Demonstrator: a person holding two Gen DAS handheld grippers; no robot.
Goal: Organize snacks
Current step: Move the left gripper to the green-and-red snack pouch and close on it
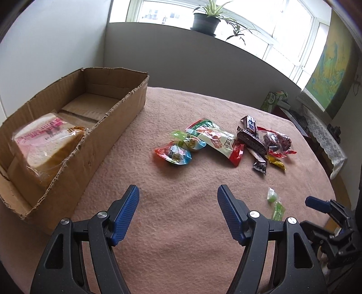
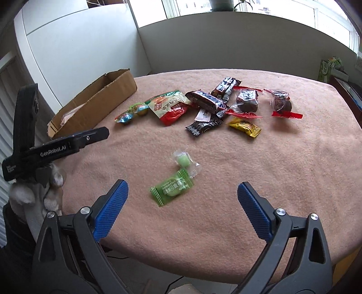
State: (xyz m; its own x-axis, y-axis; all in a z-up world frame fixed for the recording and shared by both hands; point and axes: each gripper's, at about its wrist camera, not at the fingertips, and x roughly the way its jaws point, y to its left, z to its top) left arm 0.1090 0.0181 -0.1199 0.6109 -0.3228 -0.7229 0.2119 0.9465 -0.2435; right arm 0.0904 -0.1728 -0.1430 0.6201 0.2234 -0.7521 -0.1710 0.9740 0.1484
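Observation:
A cardboard box stands at the table's left with a bagged bread loaf inside; the box also shows in the right wrist view. Several wrapped snacks lie in a loose pile mid-table: jelly cups, a red-green packet, Snickers bars, dark cakes and a yellow candy. Two green candies lie nearer, just ahead of my right gripper, which is open and empty. My left gripper is open and empty above bare cloth.
The table has a pink cloth. A grey partition with a potted plant stands behind it. The right gripper shows in the left wrist view at the right edge. A side cabinet with lace cloth stands right.

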